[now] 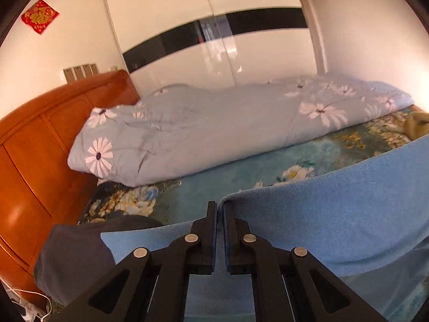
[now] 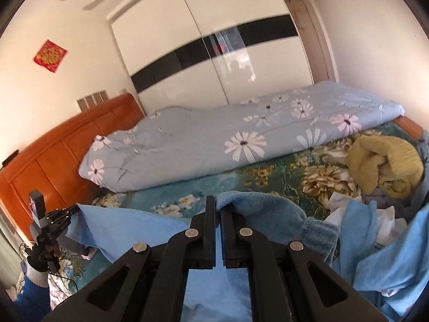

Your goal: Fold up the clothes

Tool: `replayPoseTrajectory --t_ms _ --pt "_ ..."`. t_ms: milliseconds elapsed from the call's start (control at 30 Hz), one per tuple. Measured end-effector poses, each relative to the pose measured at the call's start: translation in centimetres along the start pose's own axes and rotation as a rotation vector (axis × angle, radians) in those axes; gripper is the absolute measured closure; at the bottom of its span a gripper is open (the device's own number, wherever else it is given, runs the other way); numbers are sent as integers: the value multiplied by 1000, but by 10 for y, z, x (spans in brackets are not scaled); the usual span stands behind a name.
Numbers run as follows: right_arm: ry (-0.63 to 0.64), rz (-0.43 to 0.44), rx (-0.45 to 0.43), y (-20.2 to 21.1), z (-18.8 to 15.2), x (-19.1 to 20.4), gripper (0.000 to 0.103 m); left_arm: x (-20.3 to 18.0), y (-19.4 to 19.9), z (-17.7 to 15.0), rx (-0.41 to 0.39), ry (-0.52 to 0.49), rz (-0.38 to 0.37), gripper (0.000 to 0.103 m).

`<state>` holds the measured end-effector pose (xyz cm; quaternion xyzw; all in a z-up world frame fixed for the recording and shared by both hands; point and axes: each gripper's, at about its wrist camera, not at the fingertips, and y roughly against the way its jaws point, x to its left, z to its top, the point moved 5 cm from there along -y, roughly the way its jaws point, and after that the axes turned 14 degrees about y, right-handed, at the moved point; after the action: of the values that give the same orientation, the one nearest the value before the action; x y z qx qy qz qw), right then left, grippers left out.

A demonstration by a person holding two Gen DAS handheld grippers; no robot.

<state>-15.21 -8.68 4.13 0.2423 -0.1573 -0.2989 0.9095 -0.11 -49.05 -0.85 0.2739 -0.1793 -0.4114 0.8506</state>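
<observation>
At nine o'clock in both wrist views stands the orange wooden headboard (image 1: 40,145), with a red paper charm (image 1: 40,16) on the wall at ten o'clock. In the left wrist view a dark garment (image 1: 72,257) lies at seven o'clock beside the headboard, on the floral bedsheet (image 1: 187,196). Across the middle, from nine toward two o'clock, a rolled grey-blue daisy-print quilt (image 1: 214,128) lies along the far side of the bed before the white wardrobe (image 1: 203,43). The left claw (image 1: 219,209), at six o'clock, has its fingers nearly together, pinching the top edge of the light blue fleece garment (image 1: 335,209), which stretches from the claw out toward three o'clock, lifted off the bedsheet. In the right wrist view the left claw (image 2: 72,210) shows at eight o'clock, gripping one corner of the same garment (image 2: 134,228). The right claw (image 2: 217,204), at six o'clock, is likewise closed to a thin gap on a bunched edge of that fleece. At three o'clock a crumpled yellow knit (image 2: 386,163) lies on a heap of other clothes (image 2: 388,220).
</observation>
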Motion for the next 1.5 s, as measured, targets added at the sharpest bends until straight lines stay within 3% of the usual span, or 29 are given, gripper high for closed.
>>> replayPoseTrajectory --t_ms 133,267,433,533,567,633,667,700,767,833,900,967,1033,1167,1233,1333,1367,1400,1433,1500 --pt "-10 -64 162 -112 -1 -13 99 -10 -98 -10 147 13 78 98" --pt "-86 -97 308 -200 -16 -37 99 -21 -158 -14 211 16 142 98" --pt "-133 -149 404 -259 -27 -54 99 -14 -212 -12 270 32 245 98" --pt "-130 -141 470 -277 -39 -56 99 -1 -225 -23 341 156 190 99" --pt "-108 -133 468 -275 -39 -55 99 0 -223 -26 351 186 163 97" --pt "-62 -110 451 -268 -38 -51 89 0 -213 -32 361 218 105 96" --pt "-58 -89 439 -262 -38 -50 69 -1 -204 -34 360 224 77 96" --pt "-61 -63 411 -249 -37 -48 57 -3 -193 -35 353 229 51 96" --pt "-65 -11 345 -217 -34 -43 56 -6 -160 -36 312 236 -13 96" --pt "-65 -24 274 -171 -42 -46 55 -6 -122 -42 265 252 -66 87" --pt "-76 -48 209 -123 -56 -55 52 -3 -83 -55 218 272 -109 51" --pt "-150 -92 185 -81 -86 -77 52 2 -50 -74 178 293 -139 37" --pt "-265 -110 201 -62 -120 -97 52 4 -27 -94 157 318 -147 37" --pt "-502 -31 245 -57 -178 -117 52 -3 0 -130 191 388 -169 37" --pt "-566 38 211 -63 -182 -117 52 -5 15 -142 193 440 -194 37" --pt "-602 59 196 -72 -182 -117 53 2 31 -154 203 503 -208 37" --pt "-617 61 198 -72 -183 -117 68 6 35 -157 206 514 -199 37" --pt "-633 62 200 -73 -184 -117 92 11 39 -160 208 520 -188 37" --pt "-630 66 193 -70 -182 -117 97 16 42 -163 210 529 -175 37" --pt "-619 61 176 -61 -181 -120 98 27 48 -171 217 548 -145 37"
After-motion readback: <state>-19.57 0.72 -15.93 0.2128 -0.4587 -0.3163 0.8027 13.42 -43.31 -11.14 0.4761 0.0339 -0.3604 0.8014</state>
